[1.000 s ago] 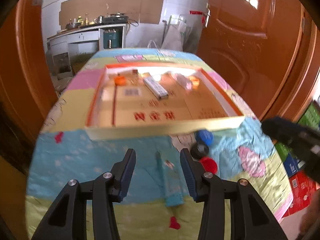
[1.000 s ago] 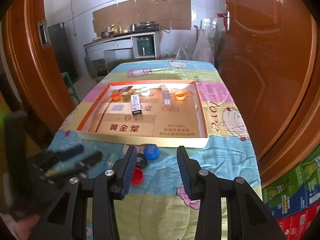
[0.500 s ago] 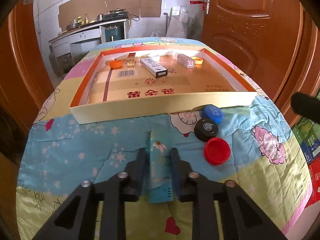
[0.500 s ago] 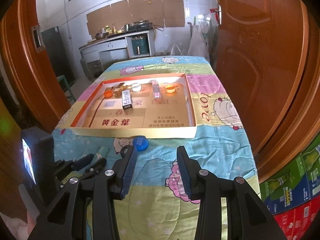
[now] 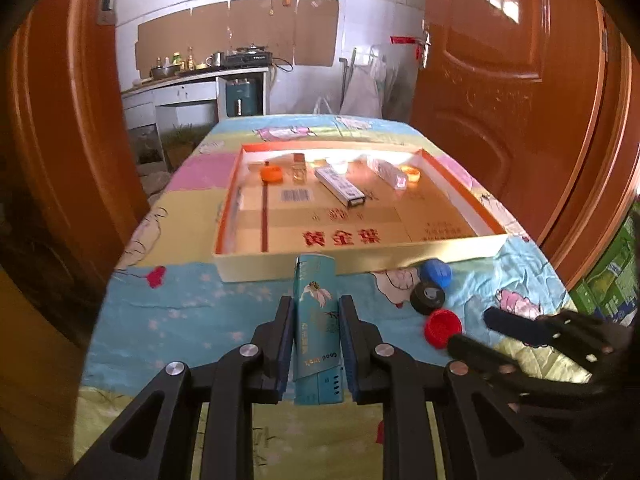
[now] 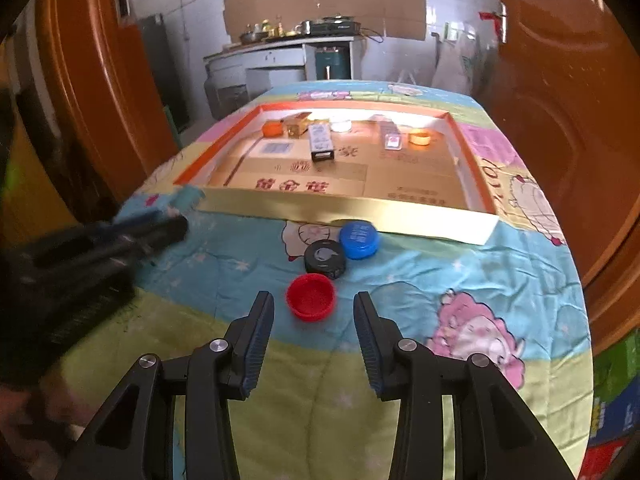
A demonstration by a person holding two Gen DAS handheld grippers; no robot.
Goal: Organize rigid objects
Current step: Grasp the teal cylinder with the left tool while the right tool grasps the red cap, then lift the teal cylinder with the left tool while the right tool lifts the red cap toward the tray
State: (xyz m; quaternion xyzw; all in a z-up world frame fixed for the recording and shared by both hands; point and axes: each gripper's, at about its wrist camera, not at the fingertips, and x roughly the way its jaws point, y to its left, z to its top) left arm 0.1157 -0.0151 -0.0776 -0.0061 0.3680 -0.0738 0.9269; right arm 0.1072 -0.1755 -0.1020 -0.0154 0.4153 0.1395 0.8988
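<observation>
At lower centre, the left gripper (image 5: 316, 336) has just clamped its jaws on the teal box (image 5: 316, 332); the right gripper (image 6: 314, 320) has jaws apart by the red cap (image 6: 311, 297).

The left gripper (image 5: 316, 312) has just closed its jaws on a teal box (image 5: 317, 328), whose far end reaches the tray (image 5: 420, 258) wall. Right of the box lie blue cap (image 5: 437, 273), black cap (image 5: 427, 298) and red cap (image 5: 442, 327); the right gripper (image 5: 476, 330) is beside the red cap.
</observation>
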